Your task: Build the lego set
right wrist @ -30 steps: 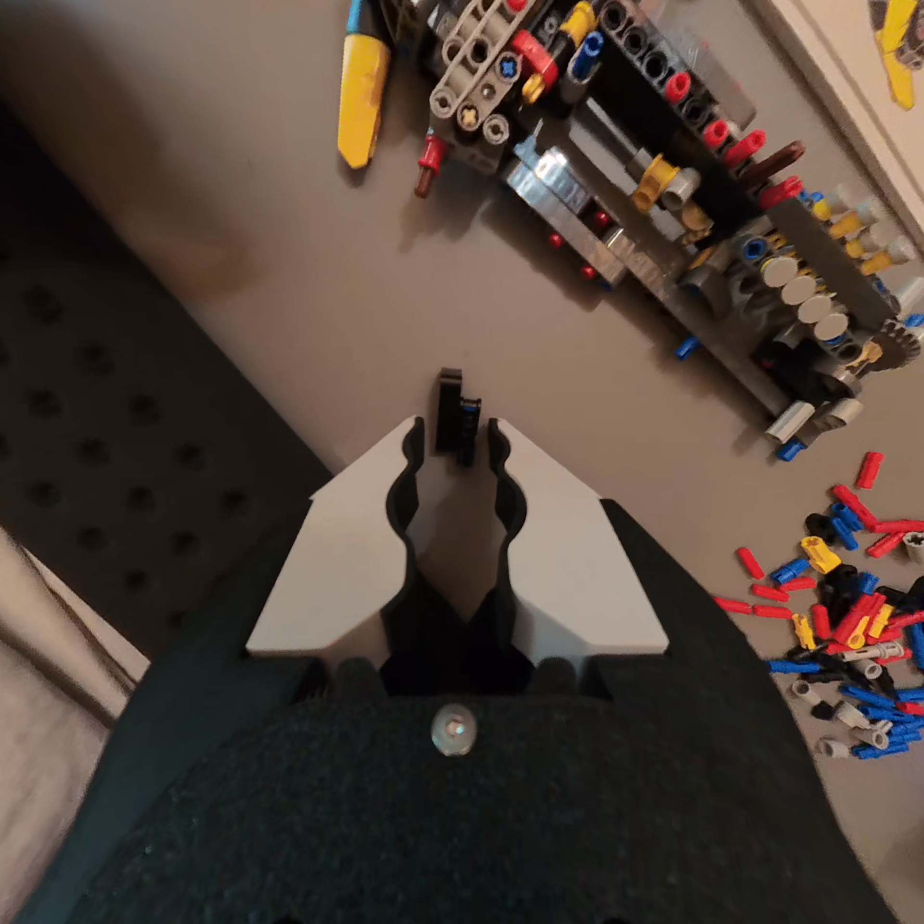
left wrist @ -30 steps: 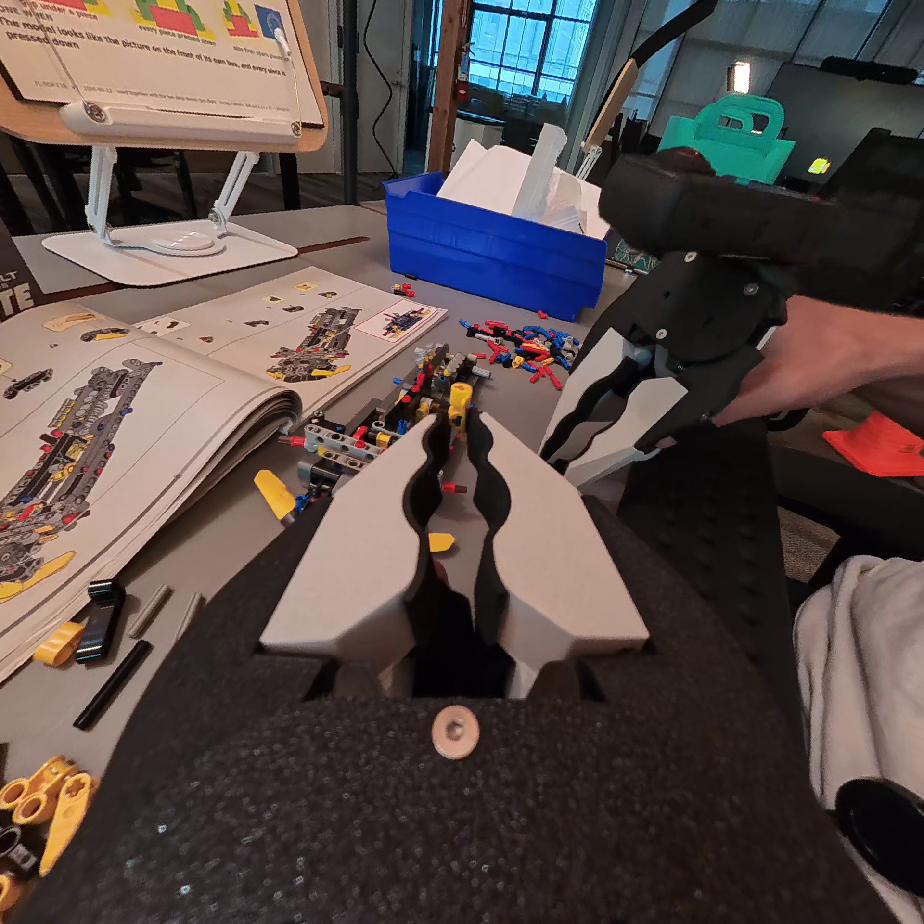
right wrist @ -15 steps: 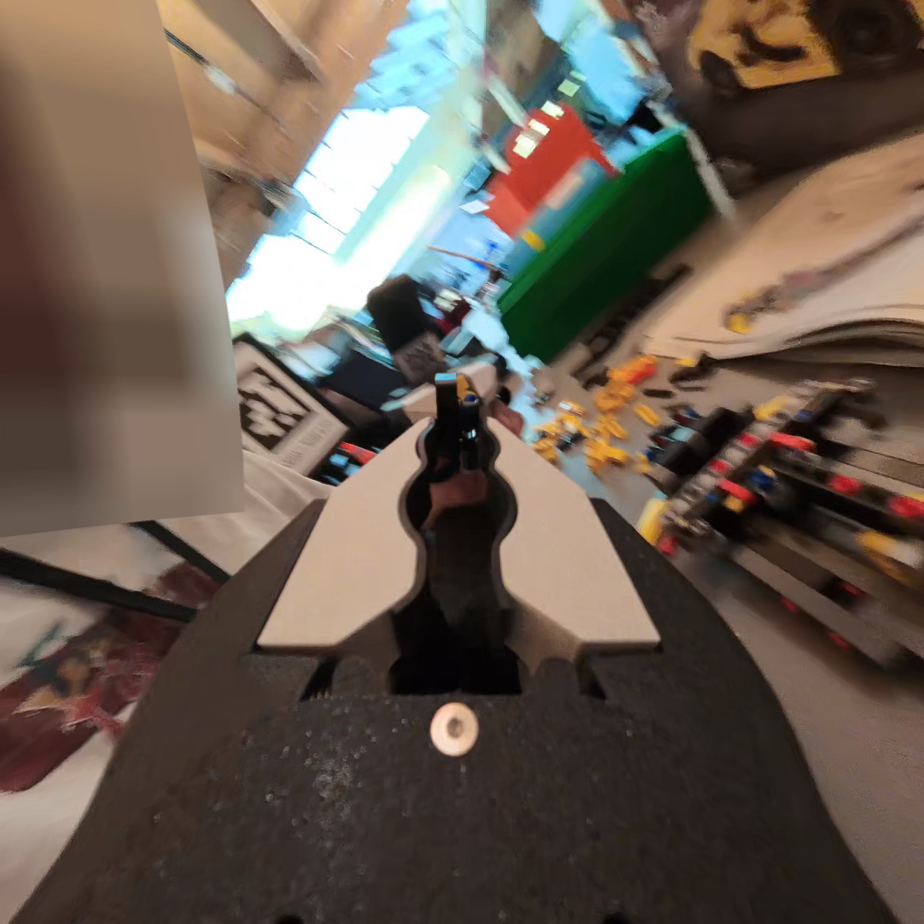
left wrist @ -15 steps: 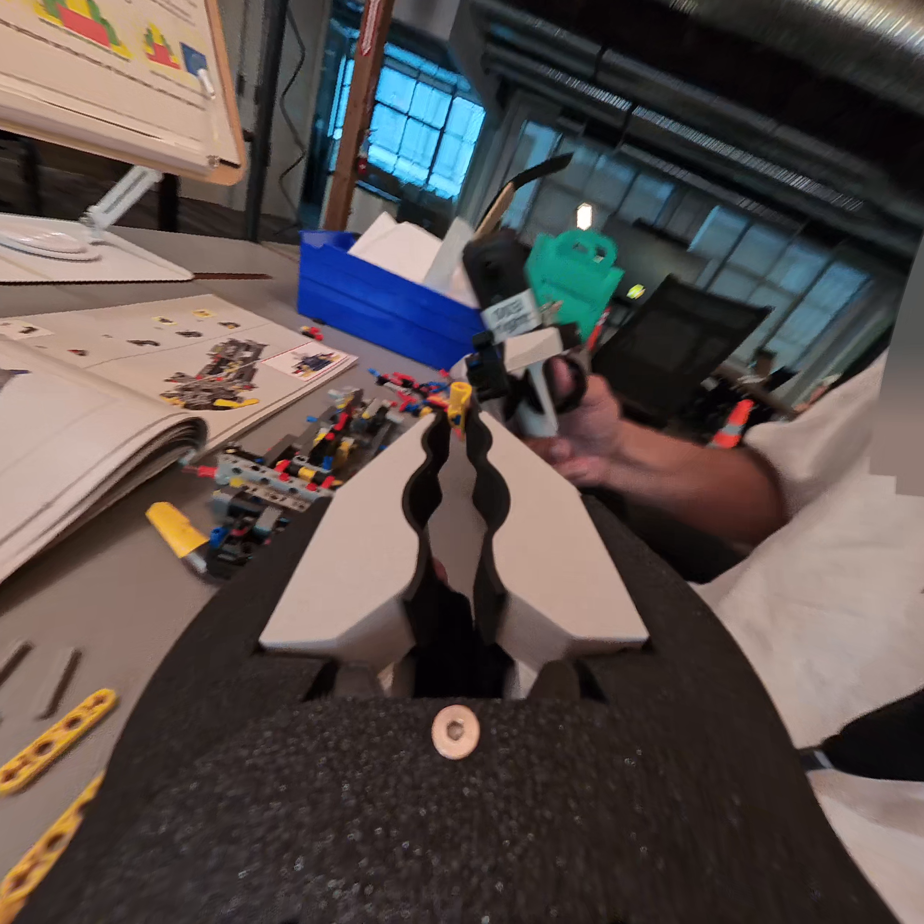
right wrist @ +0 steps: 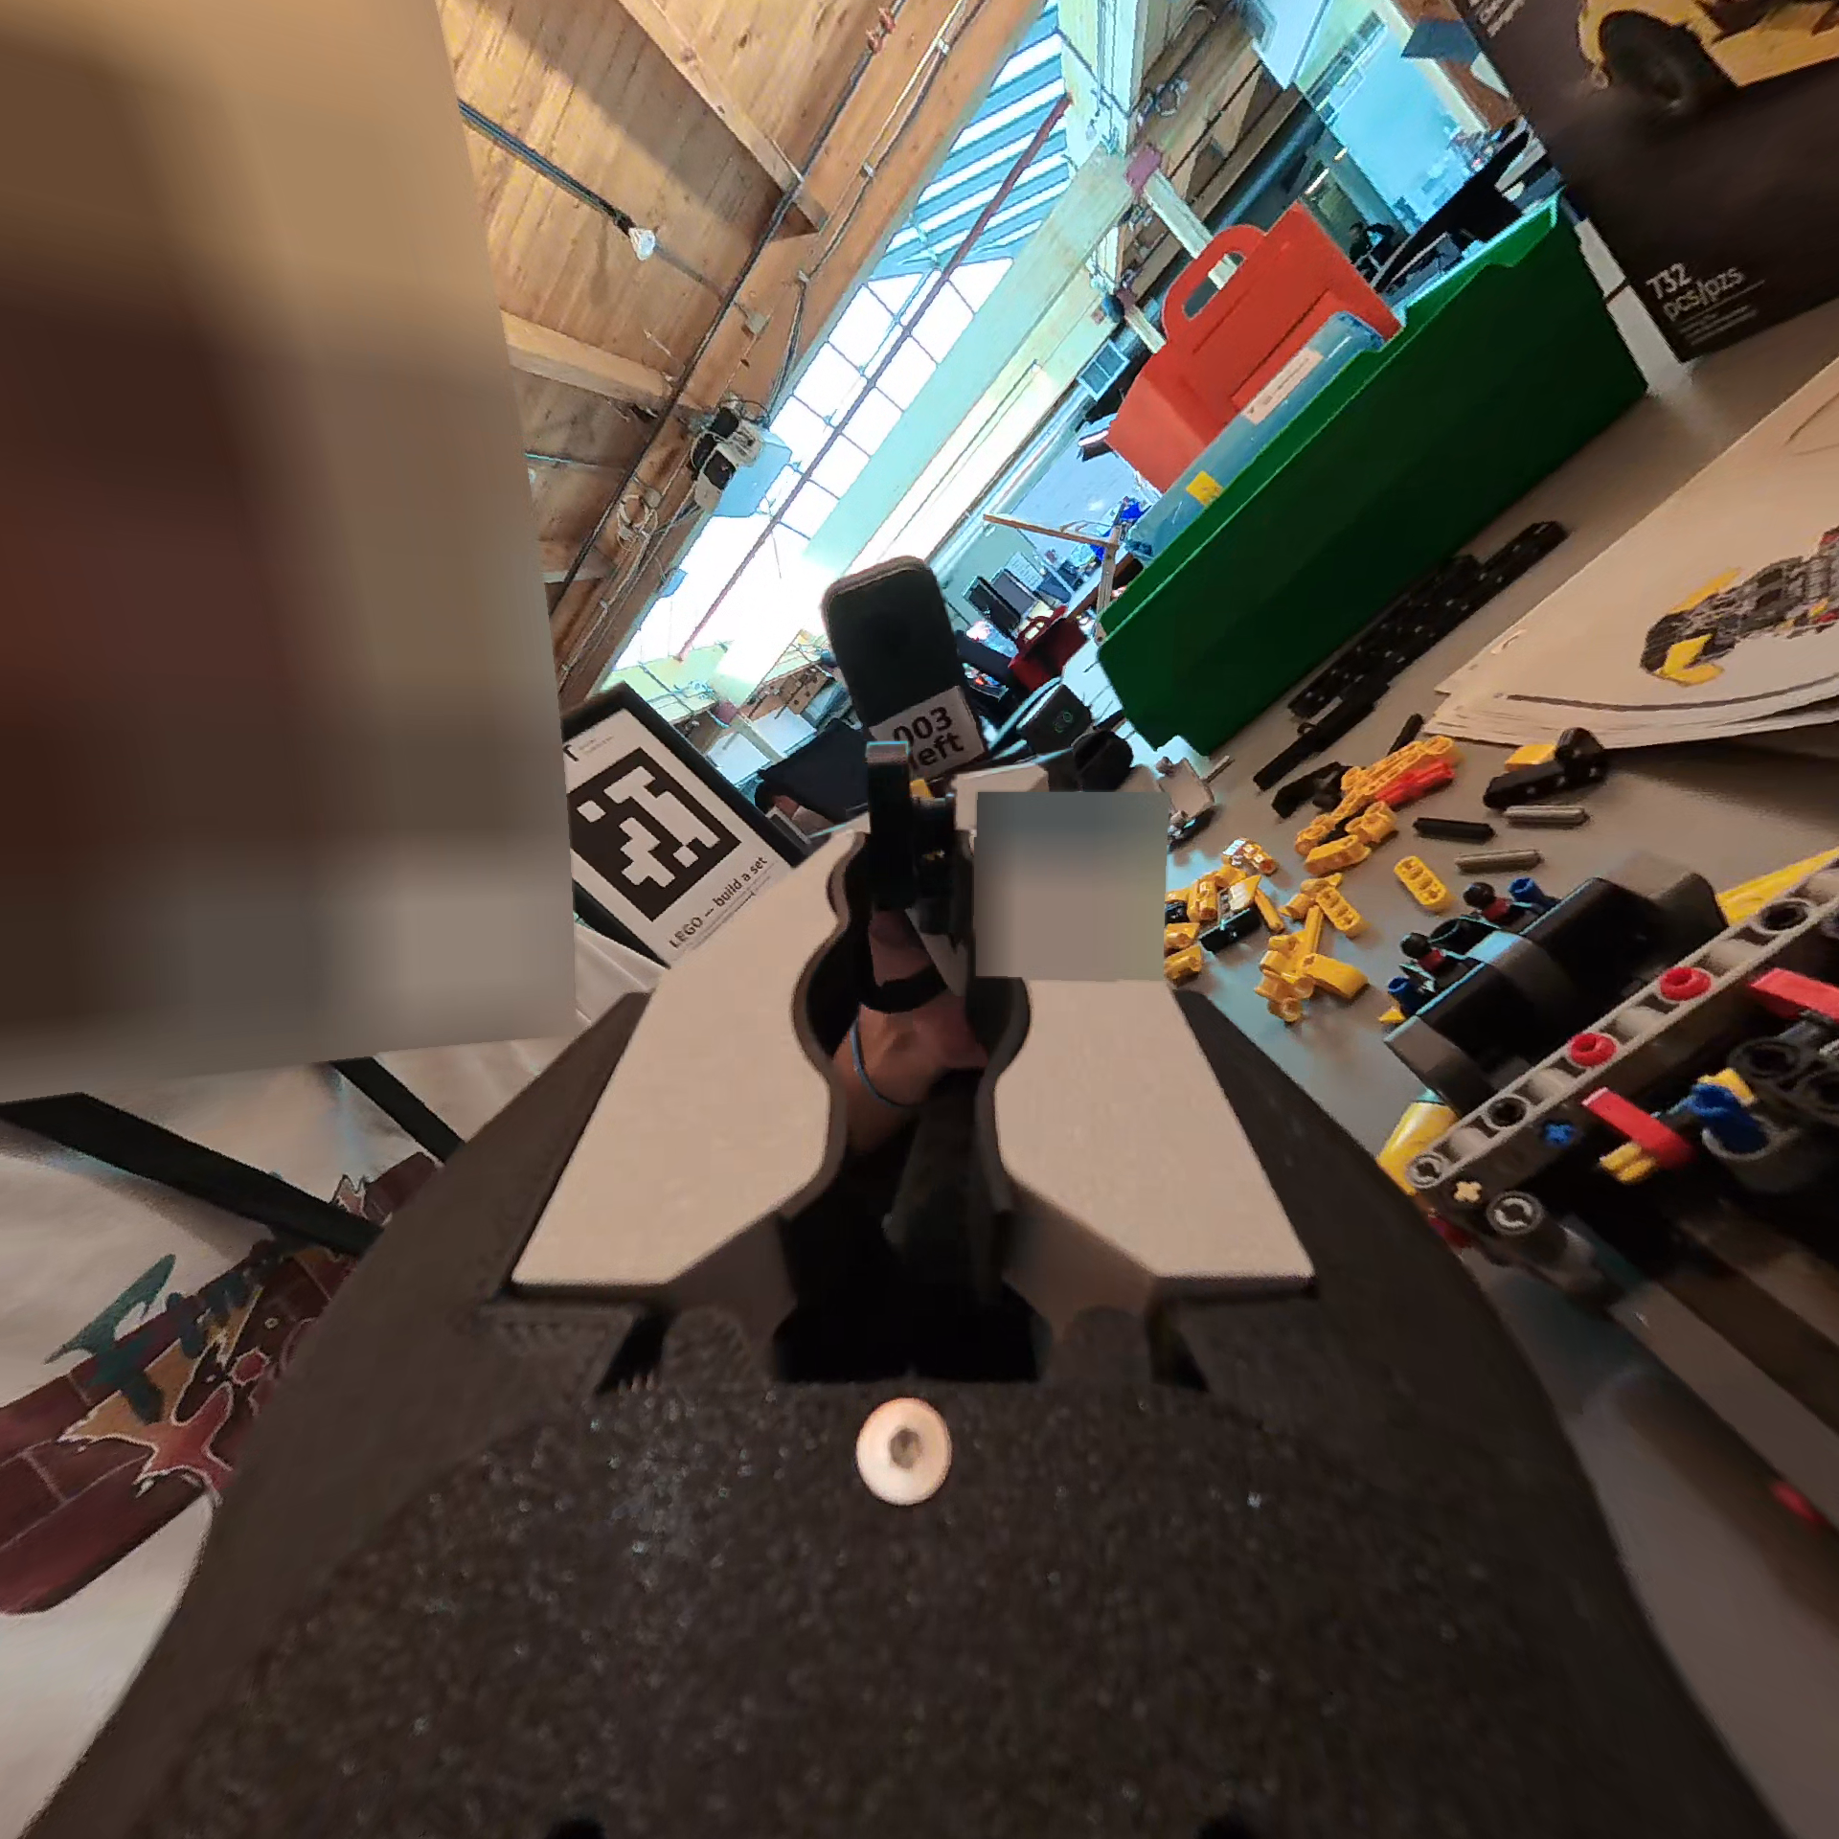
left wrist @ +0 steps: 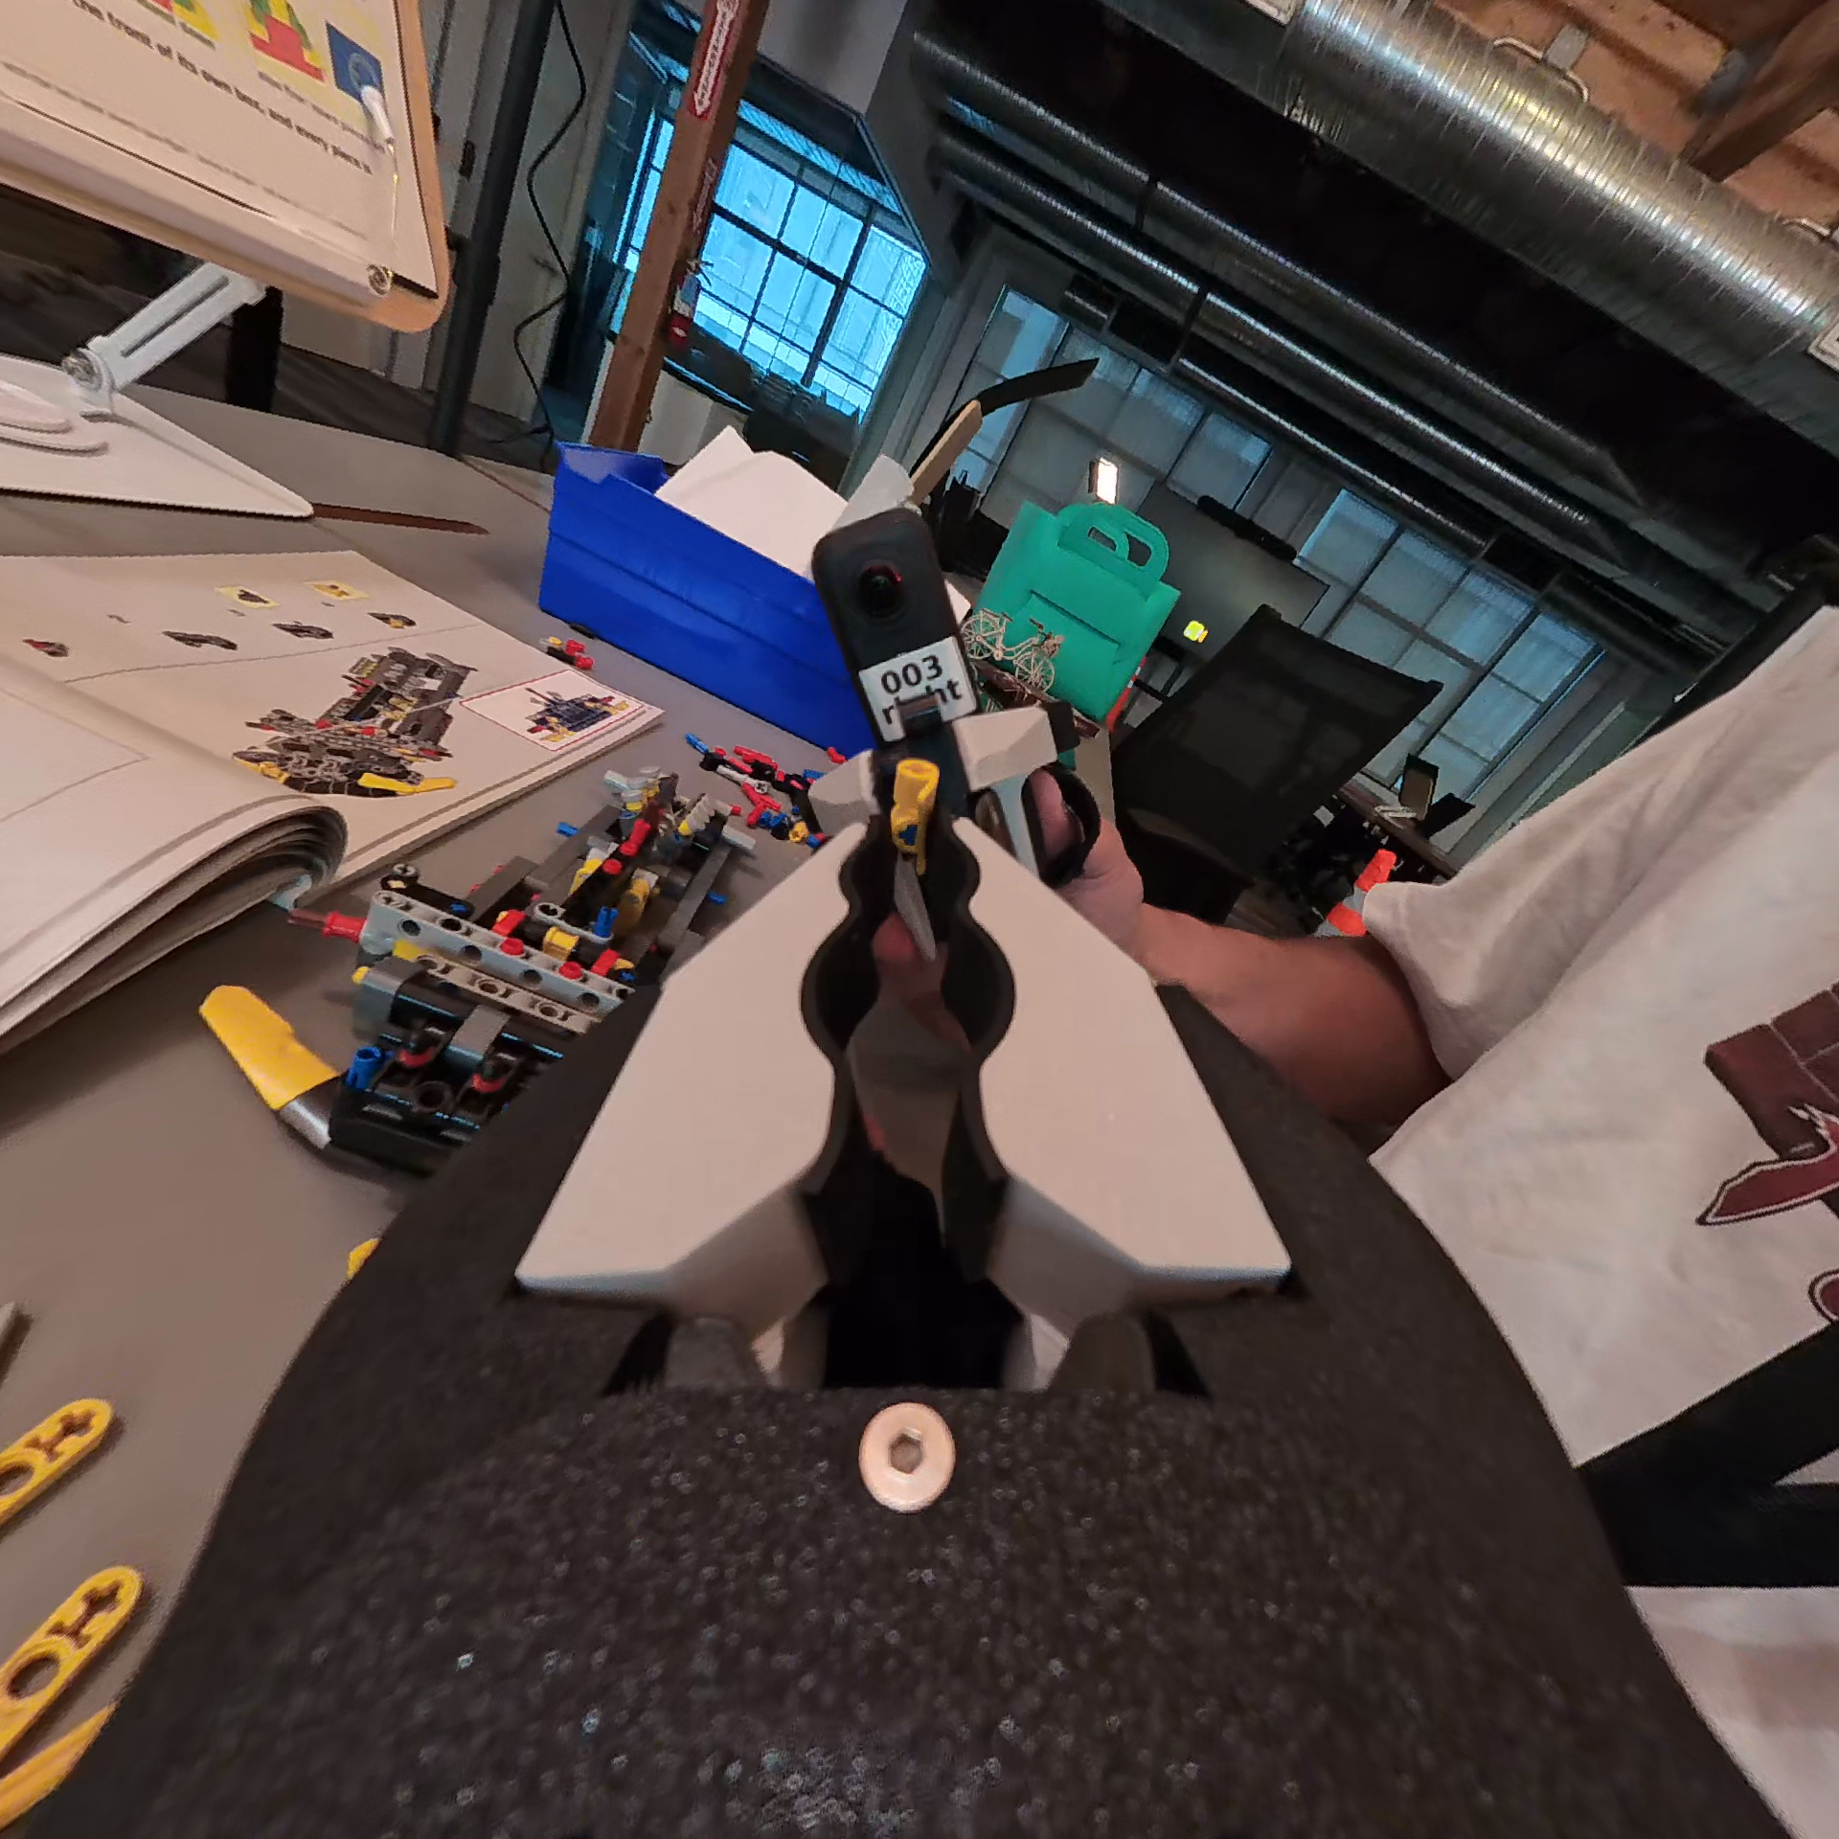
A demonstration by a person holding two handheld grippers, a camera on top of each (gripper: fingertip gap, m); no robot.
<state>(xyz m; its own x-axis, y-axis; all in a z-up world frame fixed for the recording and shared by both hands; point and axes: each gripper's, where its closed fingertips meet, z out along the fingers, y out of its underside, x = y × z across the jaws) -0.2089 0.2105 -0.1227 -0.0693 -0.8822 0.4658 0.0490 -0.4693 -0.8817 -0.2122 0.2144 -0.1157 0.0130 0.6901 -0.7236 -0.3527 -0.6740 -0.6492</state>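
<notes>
A small yellow lego piece [left wrist: 914,804] is pinched up in the air at the left tool's [left wrist: 911,846] tips, and the right tool [right wrist: 901,846] pinches a black piece [right wrist: 889,836], both raised face to face. The half-built model [left wrist: 517,955] sits on the counter [left wrist: 149,1174] beside the open manual [left wrist: 199,756].

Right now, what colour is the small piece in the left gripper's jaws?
Yellow, on a grey axle; the yellow connector shows best in the left wrist view.

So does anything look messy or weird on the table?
Nothing looks broken. Small red and blue pins lie scattered loose by the blue bin, and yellow pieces are strewn near the green bin. That is normal mid-build mess. The half-built model lies flat on the table beside the open instruction book.
</notes>
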